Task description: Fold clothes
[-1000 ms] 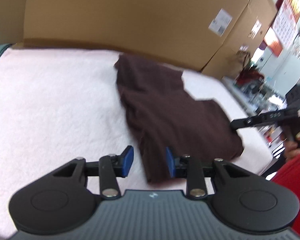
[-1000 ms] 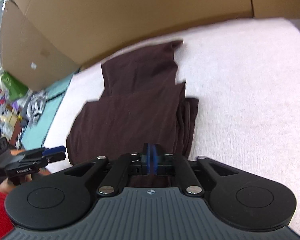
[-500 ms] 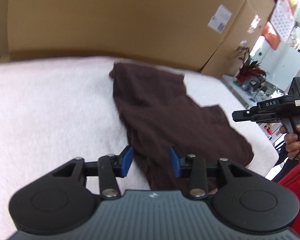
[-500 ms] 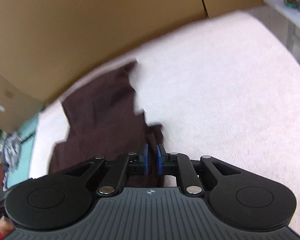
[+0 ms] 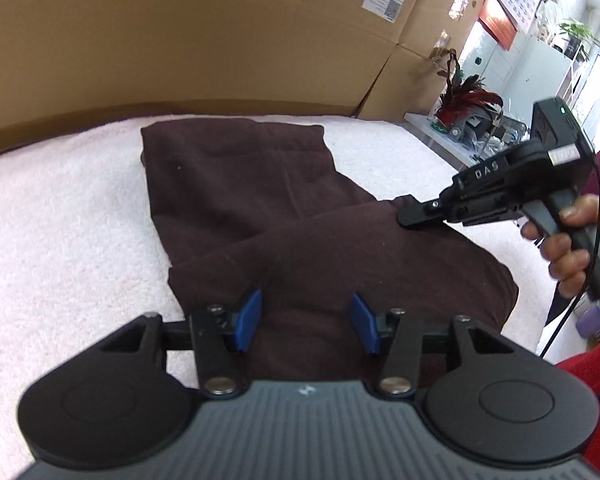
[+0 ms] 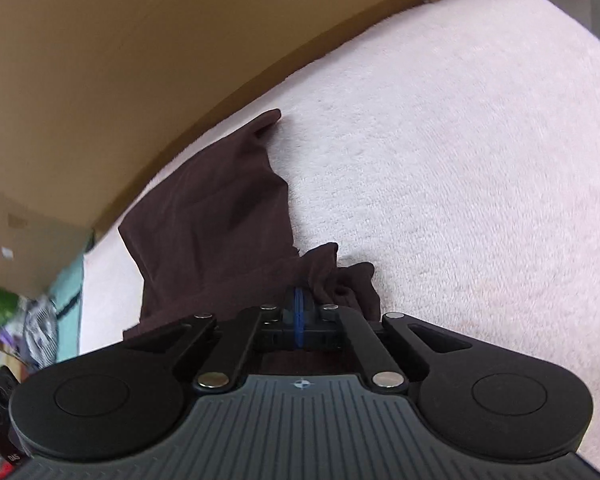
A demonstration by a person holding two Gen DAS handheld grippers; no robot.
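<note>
Left claw (image 5: 305, 322): released, jaws opening; its blue pads straddle the near end of the garment without pressing it.
Right claw (image 6: 298, 312): clenched on a bunched fold of the garment's right side edge; cloth gathers into wrinkles just past its blue pads.
Right hand (image 5: 568, 248): wraps the right claw's handle at the right side of the left view, off the blanket's right edge.
Garment (image 5: 260, 208): dark brown, lying on the pink blanket (image 5: 60, 208); its near part is already doubled over, a raised fold crossing it from left to right.
Long axis: runs from the blanket's near edge towards its far edge, narrowing to a far end that stops just short of the cardboard boxes (image 5: 204, 28).
Direction from claws: the cloth stretches straight ahead of the left claw; from the right claw it runs ahead and to the left.
Nearer claw: the left is at the near end, the right at the side edge about midway along.
Judgement: the next fold likely turns on both claws gripping, and only the right has cloth.
</note>
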